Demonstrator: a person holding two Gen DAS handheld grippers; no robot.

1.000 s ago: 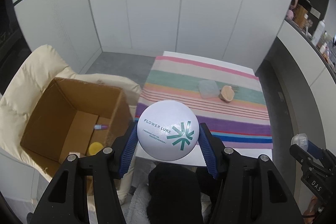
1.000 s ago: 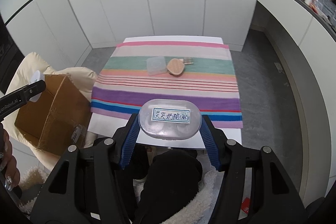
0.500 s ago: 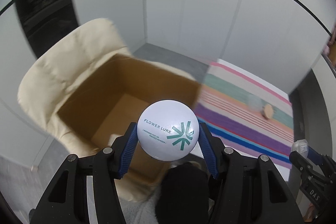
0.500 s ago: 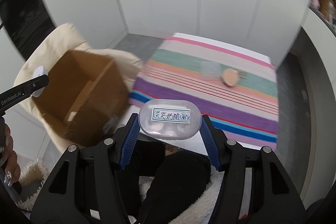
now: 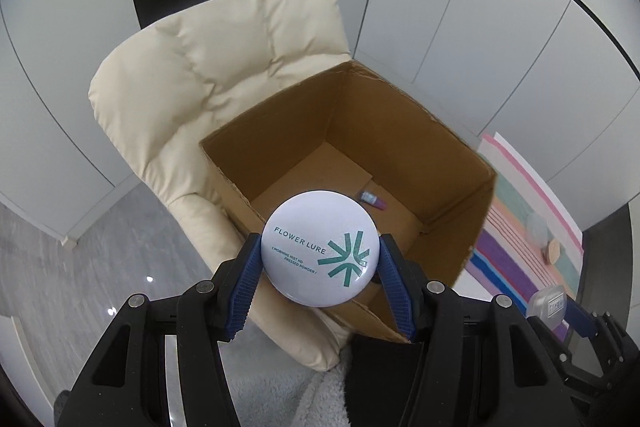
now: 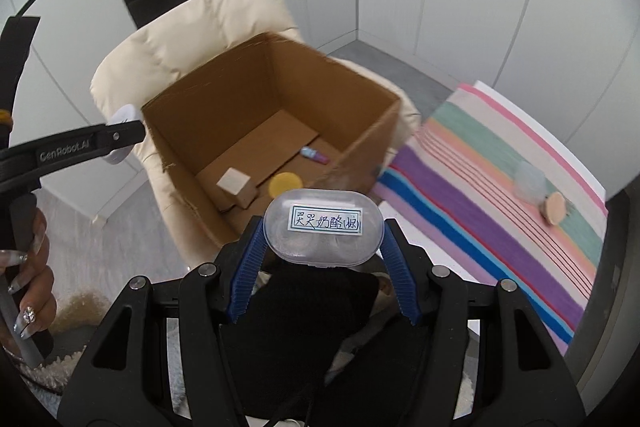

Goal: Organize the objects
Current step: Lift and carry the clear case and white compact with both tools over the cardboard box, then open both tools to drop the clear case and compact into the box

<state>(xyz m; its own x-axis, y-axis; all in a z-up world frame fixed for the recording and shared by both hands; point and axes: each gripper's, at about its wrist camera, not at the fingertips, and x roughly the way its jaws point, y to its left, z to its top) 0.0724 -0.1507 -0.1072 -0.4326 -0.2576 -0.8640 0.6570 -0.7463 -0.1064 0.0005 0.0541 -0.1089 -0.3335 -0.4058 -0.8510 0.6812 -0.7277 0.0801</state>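
Two items were mid-carry: my left hand-held gripper point(image 5: 319, 259) pinched the round white powder compact point(image 5: 320, 247), my right hand-held gripper point(image 6: 322, 239) the clear oval labelled case point(image 6: 323, 230). Open brown cardboard box point(image 6: 360, 83) already held four things; two waited on the striped surface point(image 6: 460, 195).

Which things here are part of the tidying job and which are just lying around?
Job:
- powder compact in left hand-held gripper
- labelled clear case in right hand-held gripper
- cardboard box
- clear lid and wooden disc on striped cloth

Lying about:
- cream chair
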